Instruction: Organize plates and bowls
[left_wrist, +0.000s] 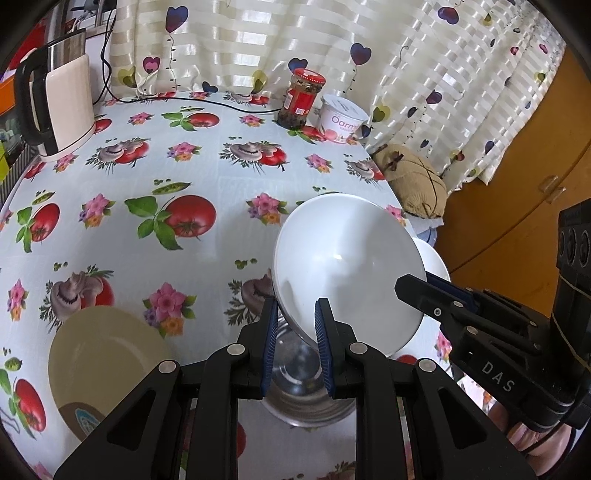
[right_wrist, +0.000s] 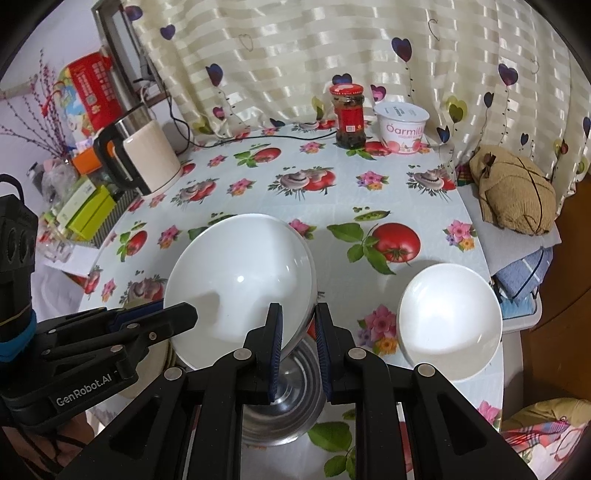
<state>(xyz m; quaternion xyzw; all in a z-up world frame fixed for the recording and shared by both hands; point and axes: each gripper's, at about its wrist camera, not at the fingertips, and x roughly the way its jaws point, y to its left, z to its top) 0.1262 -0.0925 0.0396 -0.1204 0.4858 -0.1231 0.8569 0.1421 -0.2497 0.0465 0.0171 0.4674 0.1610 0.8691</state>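
Observation:
A large white bowl (left_wrist: 347, 266) (right_wrist: 240, 280) is held tilted above a steel bowl (left_wrist: 303, 384) (right_wrist: 288, 398). My left gripper (left_wrist: 295, 339) is shut on its near rim; it enters the right wrist view (right_wrist: 162, 314) from the left. My right gripper (right_wrist: 298, 339) is shut on the opposite rim; it enters the left wrist view (left_wrist: 417, 288) from the right. A smaller white bowl (right_wrist: 448, 321) (left_wrist: 434, 258) sits on the table to the right. A beige plate (left_wrist: 107, 362) lies at the left.
The round table (left_wrist: 207, 177) has a tomato-print cloth. A kettle (left_wrist: 62, 96) (right_wrist: 144, 158) stands at the far left, a red-lidded jar (left_wrist: 301, 99) (right_wrist: 349, 116) and a yogurt tub (left_wrist: 341, 118) (right_wrist: 402, 127) at the back by the curtain. A beige cushion (right_wrist: 513, 188) lies beyond the right edge.

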